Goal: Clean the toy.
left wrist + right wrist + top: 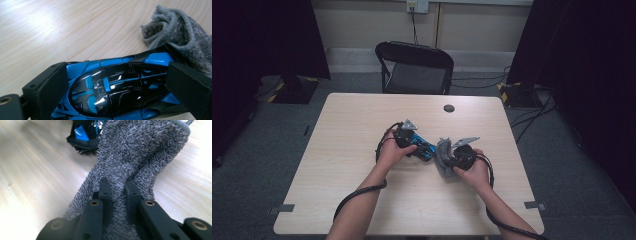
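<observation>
pale wood table [362, 200], mid-surface: left gripper [117, 82] pinching the blue-and-black toy car [117, 87] across its sides, right gripper [117, 190] clamped on the grey cloth [140, 152] touching the car at its 3 o'clock. at 12 o'clock, black folding chair [414, 67], grey carpet, dark curtains.

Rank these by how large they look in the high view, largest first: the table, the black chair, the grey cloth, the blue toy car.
1. table
2. black chair, though it stands farther from the camera
3. and 4. grey cloth and blue toy car look much alike, and both are partly hidden by the grippers, so I won't rank them.
</observation>
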The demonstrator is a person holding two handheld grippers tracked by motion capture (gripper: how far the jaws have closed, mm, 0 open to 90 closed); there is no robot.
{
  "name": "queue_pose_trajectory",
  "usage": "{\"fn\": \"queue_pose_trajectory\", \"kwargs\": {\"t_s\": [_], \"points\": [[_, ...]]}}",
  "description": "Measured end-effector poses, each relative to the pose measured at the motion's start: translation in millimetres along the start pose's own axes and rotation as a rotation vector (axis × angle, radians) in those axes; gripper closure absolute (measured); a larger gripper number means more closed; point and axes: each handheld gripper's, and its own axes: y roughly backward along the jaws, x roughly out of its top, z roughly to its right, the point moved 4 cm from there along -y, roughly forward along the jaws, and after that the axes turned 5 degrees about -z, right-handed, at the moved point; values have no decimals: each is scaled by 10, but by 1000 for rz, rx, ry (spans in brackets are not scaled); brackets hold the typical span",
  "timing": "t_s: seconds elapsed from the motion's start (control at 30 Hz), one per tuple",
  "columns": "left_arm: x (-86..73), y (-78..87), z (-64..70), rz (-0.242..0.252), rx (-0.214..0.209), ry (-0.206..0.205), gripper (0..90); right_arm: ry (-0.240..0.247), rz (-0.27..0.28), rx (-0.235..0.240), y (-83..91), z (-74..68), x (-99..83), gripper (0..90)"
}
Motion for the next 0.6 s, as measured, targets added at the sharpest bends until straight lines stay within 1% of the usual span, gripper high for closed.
{"fn": "queue_pose_trajectory", "kwargs": {"t_s": [0.3, 0.57, 0.6], "points": [[-1, 2, 2, -1, 2, 0, 43, 34, -10, 55, 22, -116, -49, 793], [0, 4, 6, -2, 9, -2, 46, 68, -18, 87, 14, -256, -57, 792], [1, 4, 6, -2, 9, -3, 47, 75, -19, 97, 11, -283, -54, 792]]}}
